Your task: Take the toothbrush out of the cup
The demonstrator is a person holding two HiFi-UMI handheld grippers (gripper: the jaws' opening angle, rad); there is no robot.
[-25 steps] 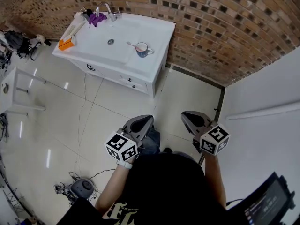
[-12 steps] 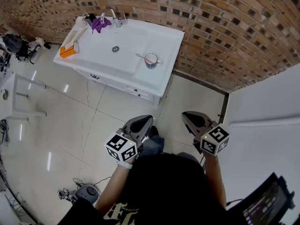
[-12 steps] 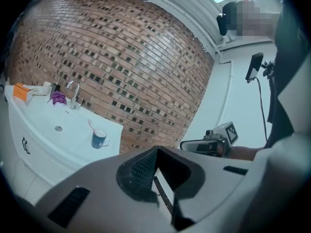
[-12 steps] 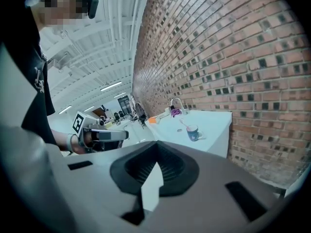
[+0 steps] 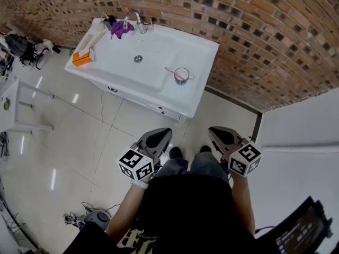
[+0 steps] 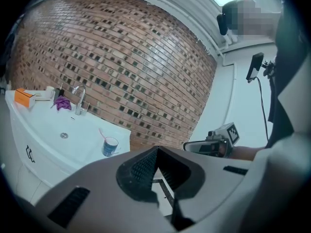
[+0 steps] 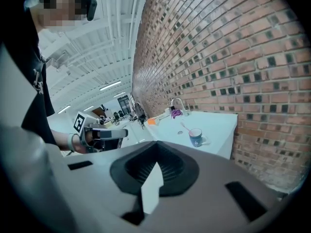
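A blue-and-white cup (image 5: 181,76) stands on the right part of the white washbasin top (image 5: 204,62), with a pink toothbrush (image 5: 171,71) leaning out of it to the left. The left gripper view shows the cup (image 6: 110,146) and toothbrush (image 6: 102,133) far ahead; in the right gripper view the cup (image 7: 196,137) is also far off. My left gripper (image 5: 163,135) and right gripper (image 5: 214,134) are held in front of the person's body, well short of the basin. Both are shut with nothing in them.
On the basin are a faucet (image 5: 135,21), a purple cloth (image 5: 121,28) and an orange box (image 5: 81,58). A brick wall (image 5: 275,41) runs behind it and a white wall (image 5: 302,136) stands at the right. A white table (image 5: 16,105) stands left, a device with cables (image 5: 74,216) on the floor.
The basin and cup have slid lower and to the right in the head view as the person walked toward them. Both grippers stayed shut in front of the body.
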